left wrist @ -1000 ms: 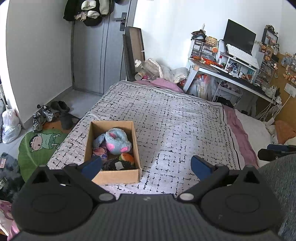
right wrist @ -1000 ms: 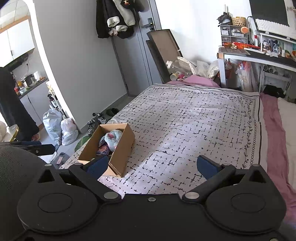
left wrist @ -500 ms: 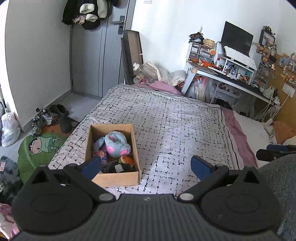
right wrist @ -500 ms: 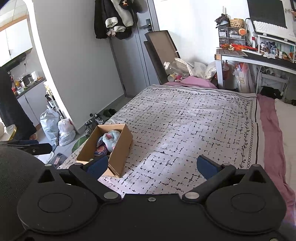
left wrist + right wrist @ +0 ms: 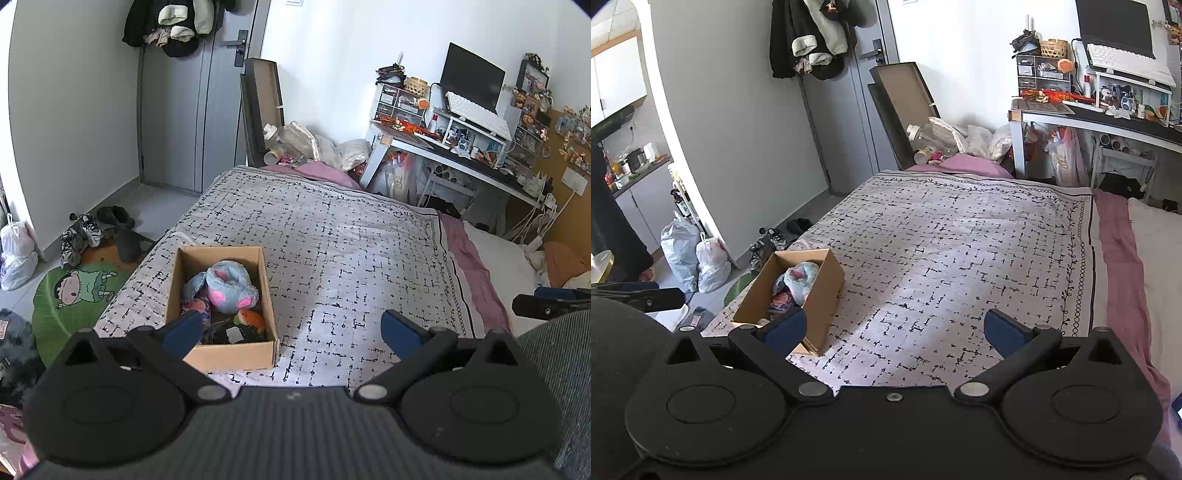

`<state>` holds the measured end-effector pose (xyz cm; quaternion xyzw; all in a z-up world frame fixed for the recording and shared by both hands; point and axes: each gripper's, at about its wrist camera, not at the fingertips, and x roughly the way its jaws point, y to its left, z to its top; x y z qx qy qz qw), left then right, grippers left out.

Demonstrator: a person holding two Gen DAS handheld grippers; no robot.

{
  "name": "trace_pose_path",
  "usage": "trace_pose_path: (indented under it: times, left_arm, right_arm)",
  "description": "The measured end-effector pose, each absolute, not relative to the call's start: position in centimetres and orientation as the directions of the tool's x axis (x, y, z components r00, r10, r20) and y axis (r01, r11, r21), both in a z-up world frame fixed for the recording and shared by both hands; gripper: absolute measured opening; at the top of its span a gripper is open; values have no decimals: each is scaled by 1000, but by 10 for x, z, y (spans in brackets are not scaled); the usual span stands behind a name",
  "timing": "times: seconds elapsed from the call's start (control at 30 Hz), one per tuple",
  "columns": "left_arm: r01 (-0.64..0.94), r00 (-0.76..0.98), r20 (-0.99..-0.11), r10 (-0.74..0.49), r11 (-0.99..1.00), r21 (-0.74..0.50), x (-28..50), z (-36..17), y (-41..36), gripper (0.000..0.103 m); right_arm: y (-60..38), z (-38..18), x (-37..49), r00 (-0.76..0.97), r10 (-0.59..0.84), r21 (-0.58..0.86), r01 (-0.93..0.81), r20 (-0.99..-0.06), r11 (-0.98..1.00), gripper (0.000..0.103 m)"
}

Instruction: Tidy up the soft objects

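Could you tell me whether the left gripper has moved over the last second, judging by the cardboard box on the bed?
Yes. The left gripper has drawn back slightly: the cardboard box and door sit a little higher and farther in its view.

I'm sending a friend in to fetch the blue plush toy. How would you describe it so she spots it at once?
Start at the bed with the black-and-white patterned bedspread. Near its door-side edge sits an open cardboard box. The blue plush toy lies on top inside it, the biggest thing there: pale blue and fluffy with pink patches, unlike the small orange toy nearer the box's front wall.
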<state>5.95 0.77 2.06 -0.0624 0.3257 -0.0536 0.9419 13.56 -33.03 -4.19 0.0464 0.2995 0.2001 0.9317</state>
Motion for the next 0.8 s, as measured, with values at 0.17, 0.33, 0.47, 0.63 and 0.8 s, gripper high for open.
trace_pose_path:
  times: [0.17,0.33,0.47,0.63,0.8]
  left_arm:
    - [65,779,-610,-144,987,-150,61,20,7,102]
    - [71,779,-610,-148,986,-147,62,20,7,102]
    - [73,777,-611,-152,986,-153,63,20,7,102]
    - [73,777,-611,-151,986,-151,63,21,7,102]
    - [77,777,-610,-155,985,-152,64,22,5,102]
  right_arm:
    - [-330,-41,136,741,399,205,-344,-540,916,103]
    - [-330,-41,136,741,399,204,-345,-540,916,103]
    - [-330,-41,136,743,399,204,-345,-537,916,103]
    - [-332,-41,139,744,397,205,-342,-537,917,103]
    - [-334,-41,140,745,395,207,-338,-537,918,103]
